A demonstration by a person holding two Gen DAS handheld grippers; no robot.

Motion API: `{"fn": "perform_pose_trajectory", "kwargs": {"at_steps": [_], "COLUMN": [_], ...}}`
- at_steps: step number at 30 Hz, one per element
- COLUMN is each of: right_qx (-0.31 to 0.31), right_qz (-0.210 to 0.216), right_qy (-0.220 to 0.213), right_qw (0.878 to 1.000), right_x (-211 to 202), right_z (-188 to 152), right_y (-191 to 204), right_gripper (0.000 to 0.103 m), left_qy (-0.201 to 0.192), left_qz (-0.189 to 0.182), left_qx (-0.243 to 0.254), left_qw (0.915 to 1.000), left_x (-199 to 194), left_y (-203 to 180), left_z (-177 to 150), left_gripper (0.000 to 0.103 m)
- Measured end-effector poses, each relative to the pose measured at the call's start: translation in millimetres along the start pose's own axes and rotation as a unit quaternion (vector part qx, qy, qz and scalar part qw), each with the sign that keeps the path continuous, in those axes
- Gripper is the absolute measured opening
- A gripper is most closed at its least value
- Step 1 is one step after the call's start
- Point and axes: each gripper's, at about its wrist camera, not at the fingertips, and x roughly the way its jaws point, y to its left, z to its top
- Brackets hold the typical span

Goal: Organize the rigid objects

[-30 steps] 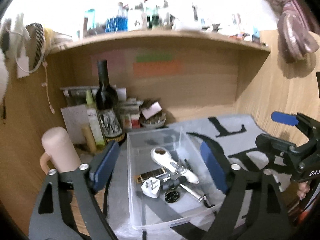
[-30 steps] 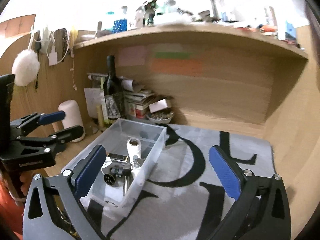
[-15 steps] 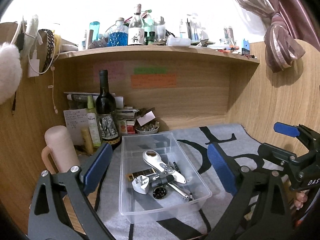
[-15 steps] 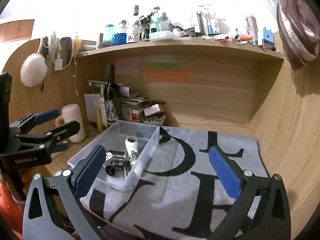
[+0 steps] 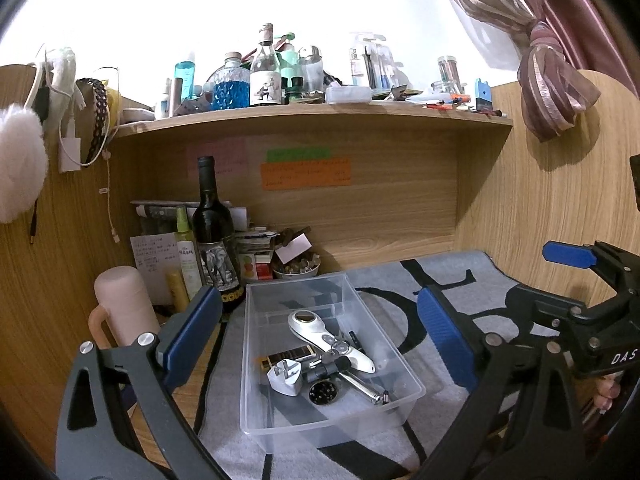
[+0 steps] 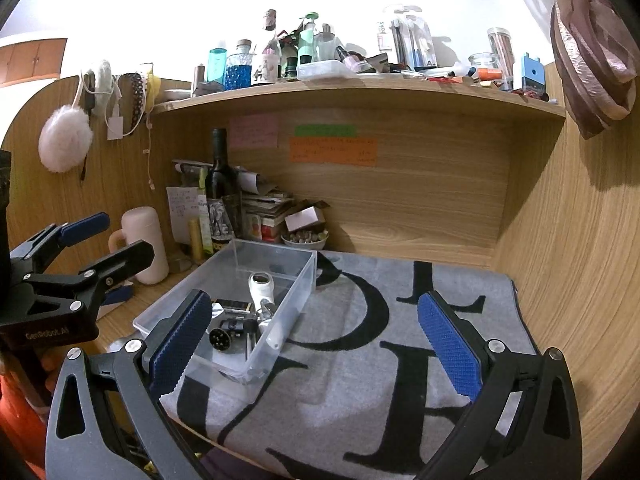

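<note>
A clear plastic bin [image 5: 400,364] stands on the grey lettered mat [image 5: 404,280]. In it lie a white handheld device [image 5: 326,338], a white plug adapter [image 5: 285,378], a black round-faced piece [image 5: 323,392], a metal tool [image 5: 362,388] and a dark flat bar [image 5: 290,358]. My left gripper [image 5: 320,340] is open and empty, held back above the bin's near side. My right gripper [image 6: 316,336] is open and empty, over the mat to the right of the bin [image 6: 296,304]. Each gripper shows in the other's view.
A wine bottle [image 5: 212,232], a green spray bottle [image 5: 186,256], a pink jug [image 5: 122,304], papers and a small bowl [image 5: 298,268] crowd the back left corner. A cluttered shelf [image 5: 320,114] runs overhead. Wooden walls close in left, back and right.
Both grippers have pulled back and up from the bin. The bin looks smaller and more of the shelf and mat shows. Both stay open.
</note>
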Motion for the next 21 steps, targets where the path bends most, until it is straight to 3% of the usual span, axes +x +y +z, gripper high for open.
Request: {"fn": "perform_pose_trajectory", "kwargs": {"at_steps": [21], "right_qx": [0.001], "right_qz": [0.002], "right_qy": [0.006], "right_qw": [1.0], "right_x": [6.1], "right_z": [-0.6], "right_y": [0.3], "right_gripper": [0.103], "left_qy": [0.003], "left_qz": [-0.003], "left_qx": [-0.011], "left_qw": [0.9999], "left_x": [5.7], "left_y": [2.7], "left_z": [-2.1], "left_gripper": [0.1]}}
